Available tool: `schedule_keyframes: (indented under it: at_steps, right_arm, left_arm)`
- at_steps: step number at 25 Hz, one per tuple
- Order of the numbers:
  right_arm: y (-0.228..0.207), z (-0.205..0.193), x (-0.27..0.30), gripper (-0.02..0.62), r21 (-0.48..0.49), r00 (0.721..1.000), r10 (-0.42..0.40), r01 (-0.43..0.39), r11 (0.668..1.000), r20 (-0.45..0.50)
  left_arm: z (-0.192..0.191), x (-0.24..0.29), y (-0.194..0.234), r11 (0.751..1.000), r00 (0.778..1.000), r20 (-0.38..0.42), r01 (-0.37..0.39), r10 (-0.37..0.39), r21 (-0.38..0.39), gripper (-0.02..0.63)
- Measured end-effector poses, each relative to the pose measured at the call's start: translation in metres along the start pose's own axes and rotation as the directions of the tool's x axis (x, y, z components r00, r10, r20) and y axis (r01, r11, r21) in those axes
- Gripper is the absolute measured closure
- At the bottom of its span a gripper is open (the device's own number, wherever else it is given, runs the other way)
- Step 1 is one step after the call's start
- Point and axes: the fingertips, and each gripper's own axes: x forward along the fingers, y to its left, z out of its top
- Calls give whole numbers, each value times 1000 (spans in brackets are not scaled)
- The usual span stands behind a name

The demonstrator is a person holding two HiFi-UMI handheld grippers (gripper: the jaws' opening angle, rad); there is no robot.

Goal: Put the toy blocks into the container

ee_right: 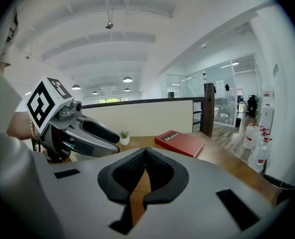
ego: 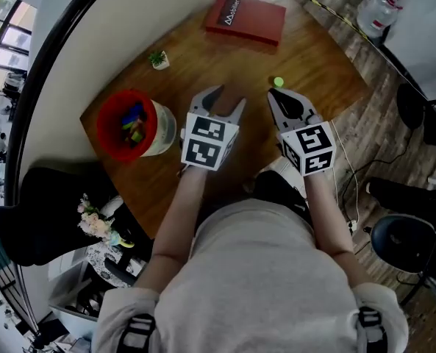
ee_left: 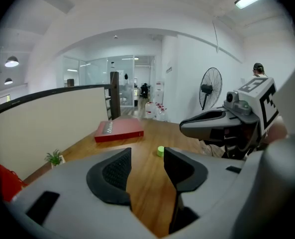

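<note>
A red-rimmed container (ego: pixel 129 126) with several coloured toy blocks inside stands at the table's left; its red edge (ee_left: pixel 0 180) shows in the left gripper view. One green block (ego: pixel 278 82) lies alone on the wood, just beyond the tip of my right gripper (ego: pixel 273 95). The left gripper view shows this block (ee_left: pixel 160 151) ahead, past the right jaw's tip. My left gripper (ego: pixel 229 98) hovers mid-table, right of the container, open and empty (ee_left: pixel 147 153). My right gripper (ee_right: pixel 145 151) is shut with nothing between its pads.
A red book (ego: pixel 245 18) lies at the table's far side, and a small potted plant (ego: pixel 159 59) stands beyond the container. The wooden table (ego: pixel 328 57) ends at its right edge near cables and chairs. A partition wall runs along the left.
</note>
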Motion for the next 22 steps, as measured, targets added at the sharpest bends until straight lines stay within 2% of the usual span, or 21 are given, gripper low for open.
schedule_keyframes:
  at_steps: [7,15,22]
  right_arm:
    - [-32,-27,-8,587,65,997,-62,65,996,-47]
    - [-64,-61,-15,586,139,990,-100,113,984,-100]
    - [-86,-91,-13,586,170,983,-112,137,976,-148]
  left_arm:
    - [-3,42,-28,993,992,-66,113,-111,22,402]
    - [-10,93,-57,975,968,-135,220,-213,37,400]
    - [-23,139,-72,968,952,-182,253,-247,7,411]
